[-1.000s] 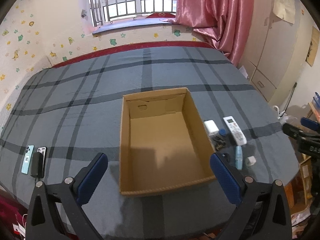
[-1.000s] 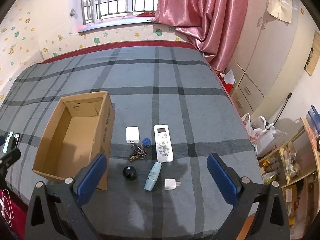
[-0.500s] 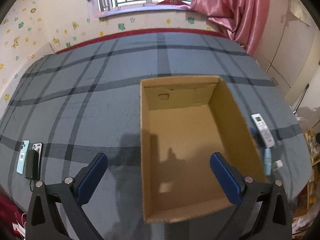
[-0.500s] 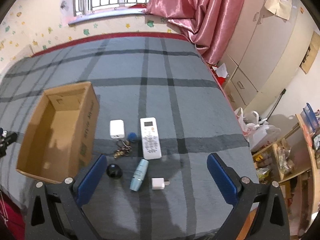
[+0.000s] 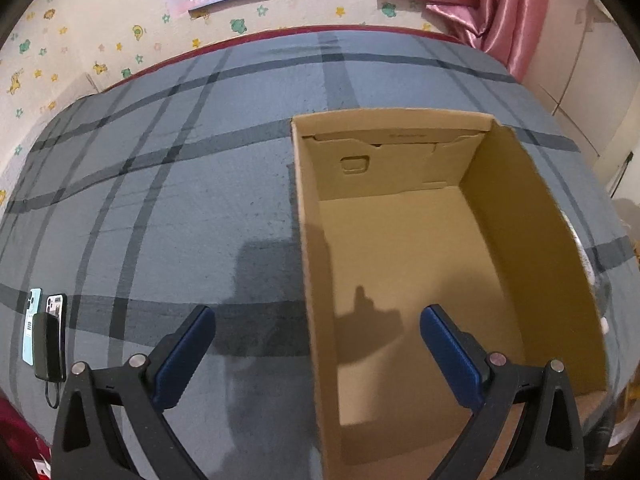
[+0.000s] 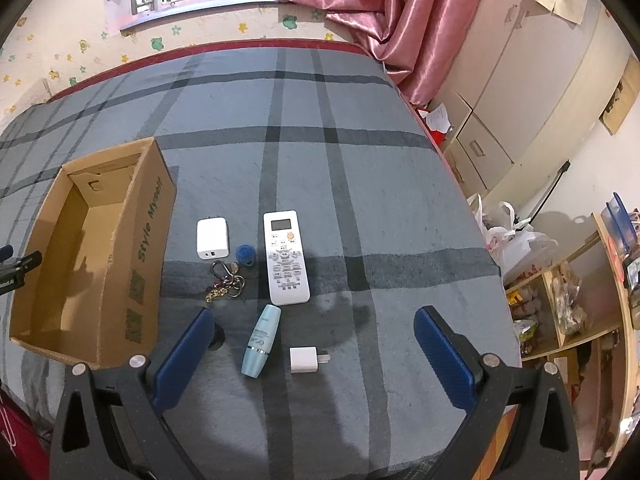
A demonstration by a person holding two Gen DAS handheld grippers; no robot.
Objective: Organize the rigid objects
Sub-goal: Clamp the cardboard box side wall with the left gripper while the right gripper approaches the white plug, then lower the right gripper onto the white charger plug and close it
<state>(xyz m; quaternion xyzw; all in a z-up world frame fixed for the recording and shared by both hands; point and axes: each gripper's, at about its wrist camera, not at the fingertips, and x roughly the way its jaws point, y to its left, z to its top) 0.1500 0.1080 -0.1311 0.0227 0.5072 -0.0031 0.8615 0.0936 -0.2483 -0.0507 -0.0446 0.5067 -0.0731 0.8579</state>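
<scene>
An open, empty cardboard box [image 5: 528, 216] lies on the grey plaid bed; it also shows at the left of the right wrist view [image 6: 148, 240]. My left gripper [image 5: 316, 344] is open and empty, straddling the box's near left wall. My right gripper [image 6: 312, 344] is open and empty above a light blue bottle [image 6: 262, 340] and a small white plug [image 6: 306, 360]. Beyond them lie a white remote [image 6: 285, 256], a white charger block [image 6: 212, 237], a blue cap [image 6: 245, 254], a key bunch [image 6: 224, 280] and a black round object [image 6: 218, 334], partly hidden by my left finger.
Two phones and a black power bank [image 5: 46, 336] lie at the bed's left edge. The bed's right edge drops to plastic bags [image 6: 508, 236], wooden shelves [image 6: 560, 312] and a wardrobe [image 6: 520, 80]. A pink curtain [image 6: 380, 8] hangs at the back.
My left gripper has moved forward and left toward the box, which now fills the right of its view. My right gripper has moved closer to the small objects. Both stay open.
</scene>
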